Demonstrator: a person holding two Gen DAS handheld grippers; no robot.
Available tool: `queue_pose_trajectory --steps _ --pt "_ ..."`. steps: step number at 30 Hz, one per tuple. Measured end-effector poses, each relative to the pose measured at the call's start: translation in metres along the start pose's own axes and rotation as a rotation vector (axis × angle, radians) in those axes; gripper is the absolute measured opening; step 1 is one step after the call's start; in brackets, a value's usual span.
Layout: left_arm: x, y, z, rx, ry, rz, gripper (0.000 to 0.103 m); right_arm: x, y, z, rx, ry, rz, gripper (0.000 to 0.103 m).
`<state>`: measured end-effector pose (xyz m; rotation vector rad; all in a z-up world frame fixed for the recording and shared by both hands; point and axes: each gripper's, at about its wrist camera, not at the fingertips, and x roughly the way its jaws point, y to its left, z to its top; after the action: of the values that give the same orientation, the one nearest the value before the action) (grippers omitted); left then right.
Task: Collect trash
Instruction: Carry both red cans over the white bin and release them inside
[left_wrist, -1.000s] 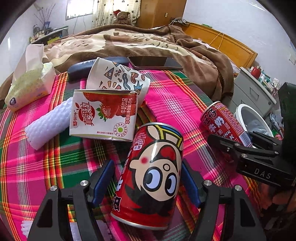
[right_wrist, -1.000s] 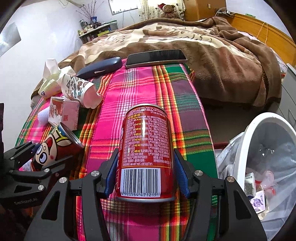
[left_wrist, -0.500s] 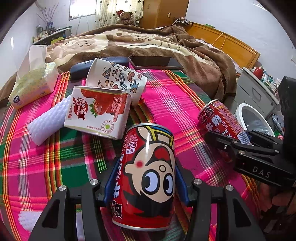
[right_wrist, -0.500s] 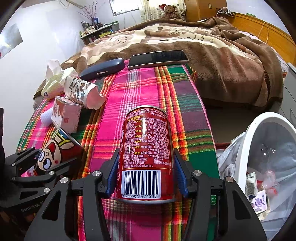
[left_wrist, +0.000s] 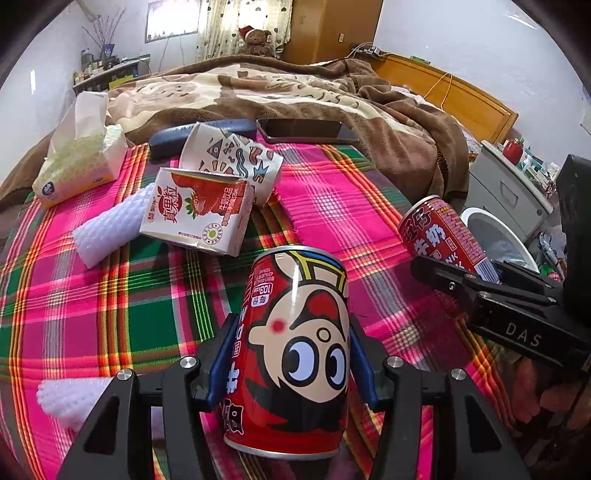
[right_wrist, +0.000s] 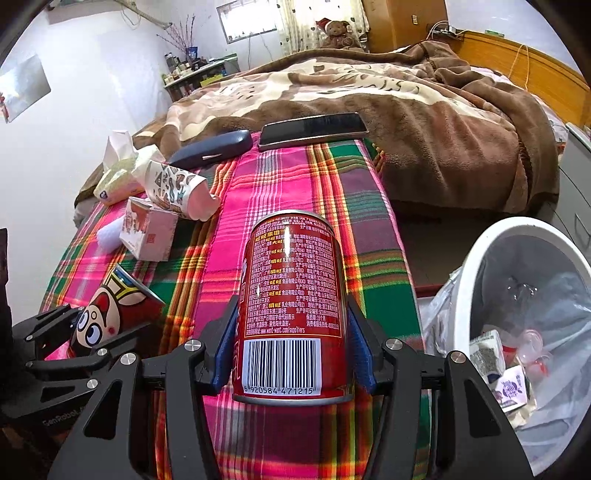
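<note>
Right gripper (right_wrist: 291, 350) clamps your barcode can (right_wrist: 291, 314); the bin (right_wrist: 476, 258) sits just right, nearer than your left gripper's (left_wrist: 288, 365) cartoon can (left_wrist: 295, 343).

White walls (right_wrist: 92, 92); bright curtained window (left_wrist: 168, 16) at rear. Bed w/ brown blanket (left_wrist: 280, 92), wooden headboard (left_wrist: 458, 96), wood wardrobe (left_wrist: 332, 26), grey drawer unit (left_wrist: 506, 184).

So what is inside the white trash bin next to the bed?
The white trash bin is lined with a clear plastic bag. At the bottom lie a small drink carton and several small wrappers. Anything beneath them is covered, so I cannot tell.
</note>
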<state>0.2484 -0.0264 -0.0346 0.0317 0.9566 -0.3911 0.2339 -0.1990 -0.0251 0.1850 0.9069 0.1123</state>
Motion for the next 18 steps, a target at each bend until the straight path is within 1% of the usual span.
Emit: queue_pose_trajectory --steps 10,18 --pt "-0.033 -0.026 -0.005 0.035 -0.049 -0.010 0.055 -0.031 -0.014 -0.008 0.020 -0.047 -0.010 0.054" --pt "-0.052 -0.065 -0.006 0.077 -0.087 -0.036 0.055 -0.057 -0.038 -0.017 0.053 -0.088 -0.040 0.054"
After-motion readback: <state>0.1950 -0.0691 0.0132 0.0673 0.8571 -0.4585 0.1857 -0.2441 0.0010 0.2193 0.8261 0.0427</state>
